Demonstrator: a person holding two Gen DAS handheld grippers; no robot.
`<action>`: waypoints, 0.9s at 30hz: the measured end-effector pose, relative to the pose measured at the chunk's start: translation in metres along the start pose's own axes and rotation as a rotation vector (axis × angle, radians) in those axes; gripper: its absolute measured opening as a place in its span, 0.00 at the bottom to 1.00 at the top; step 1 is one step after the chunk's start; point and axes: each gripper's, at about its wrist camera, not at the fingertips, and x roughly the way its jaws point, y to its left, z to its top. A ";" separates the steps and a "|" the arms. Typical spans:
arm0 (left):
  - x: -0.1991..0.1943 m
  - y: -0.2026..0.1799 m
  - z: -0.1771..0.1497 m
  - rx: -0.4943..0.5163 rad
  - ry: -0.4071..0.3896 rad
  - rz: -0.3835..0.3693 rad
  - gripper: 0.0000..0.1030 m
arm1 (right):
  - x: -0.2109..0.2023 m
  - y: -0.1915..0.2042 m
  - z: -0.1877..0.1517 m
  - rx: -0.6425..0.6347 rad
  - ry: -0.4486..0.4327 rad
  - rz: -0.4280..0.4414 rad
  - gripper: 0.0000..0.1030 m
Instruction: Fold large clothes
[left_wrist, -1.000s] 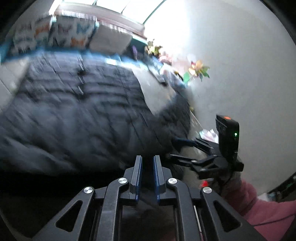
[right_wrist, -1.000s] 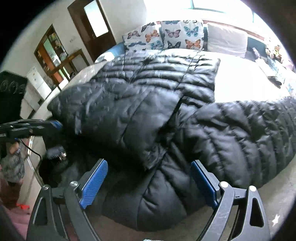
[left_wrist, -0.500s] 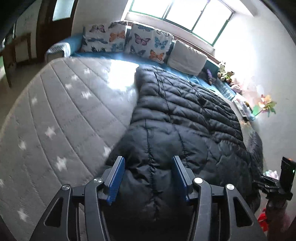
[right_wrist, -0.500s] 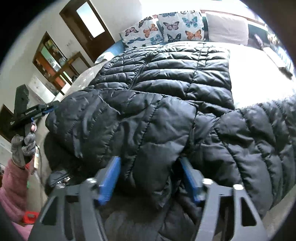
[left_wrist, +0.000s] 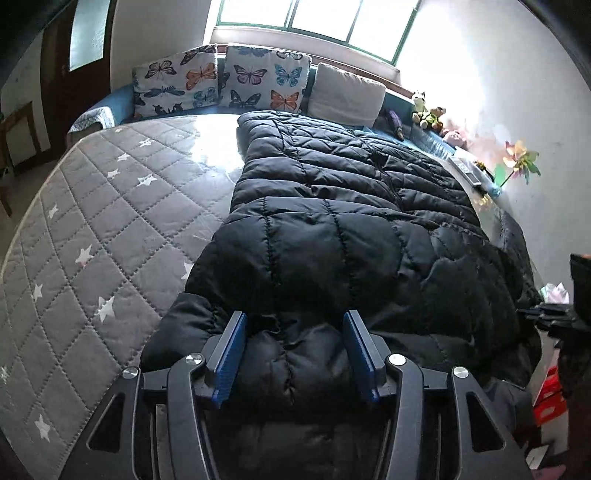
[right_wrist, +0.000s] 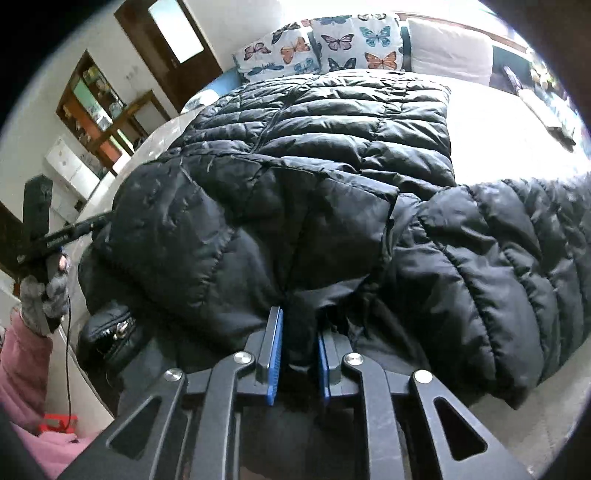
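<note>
Two handheld grippers at the near edge of a black puffer coat spread on a bed.

The coat (left_wrist: 351, 229) lies along the grey quilted mattress (left_wrist: 110, 206). The right gripper (right_wrist: 297, 354) is clenched on a pinch of coat fabric, its jaws having just closed. The left gripper (left_wrist: 293, 354) straddles a padded fold, jaws parted, not yet squeezing. It should probably bite deep and level with the right before lifting.

Two close wrist views over jacket (left_wrist: 332, 236)
</note>
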 end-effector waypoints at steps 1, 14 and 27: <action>-0.002 0.000 0.000 0.003 0.002 0.001 0.57 | -0.007 0.001 0.003 -0.007 -0.007 -0.011 0.20; -0.007 -0.003 0.001 0.043 -0.003 0.012 0.65 | -0.051 0.040 0.045 -0.191 -0.188 -0.162 0.53; -0.006 -0.001 0.006 0.050 0.005 0.018 0.67 | 0.035 0.030 0.033 -0.165 -0.025 -0.140 0.54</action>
